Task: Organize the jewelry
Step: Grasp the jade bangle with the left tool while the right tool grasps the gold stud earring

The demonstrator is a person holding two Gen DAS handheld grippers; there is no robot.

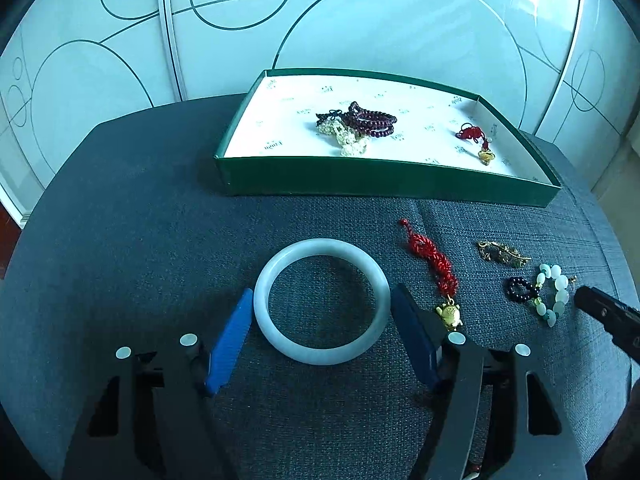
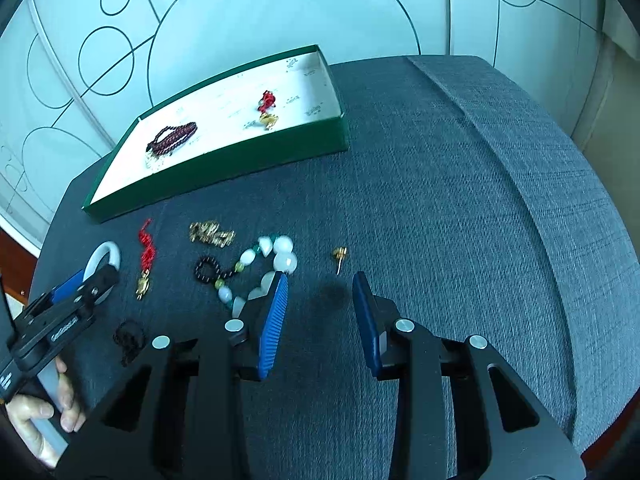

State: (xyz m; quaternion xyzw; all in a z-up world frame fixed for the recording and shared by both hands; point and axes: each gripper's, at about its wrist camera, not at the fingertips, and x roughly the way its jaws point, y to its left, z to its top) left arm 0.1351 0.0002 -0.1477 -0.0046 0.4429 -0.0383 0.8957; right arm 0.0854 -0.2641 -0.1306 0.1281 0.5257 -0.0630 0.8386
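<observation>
A pale jade bangle [image 1: 322, 301] lies flat on the grey fabric surface. My left gripper [image 1: 322, 300] is open with its blue pads on either side of the bangle, close to it. The bangle also shows in the right wrist view [image 2: 105, 258], partly behind the left gripper [image 2: 80, 284]. My right gripper [image 2: 320, 284] is open and empty; a small gold pin [image 2: 340, 256] lies just beyond its tips and a white-and-green bead bracelet [image 2: 260, 272] lies by its left pad. A green tray [image 1: 384, 178] holds a dark red bead bracelet [image 1: 372, 120], a cream bracelet and a red knot charm [image 1: 474, 136].
Loose on the fabric: a red knotted cord with a gold charm [image 1: 434, 268], a gold brooch [image 1: 504, 254], a black bead loop [image 1: 520, 289], a dark cord bundle [image 2: 129, 338]. A raised cushion seam [image 2: 540, 184] runs along the right. Patterned white panels stand behind.
</observation>
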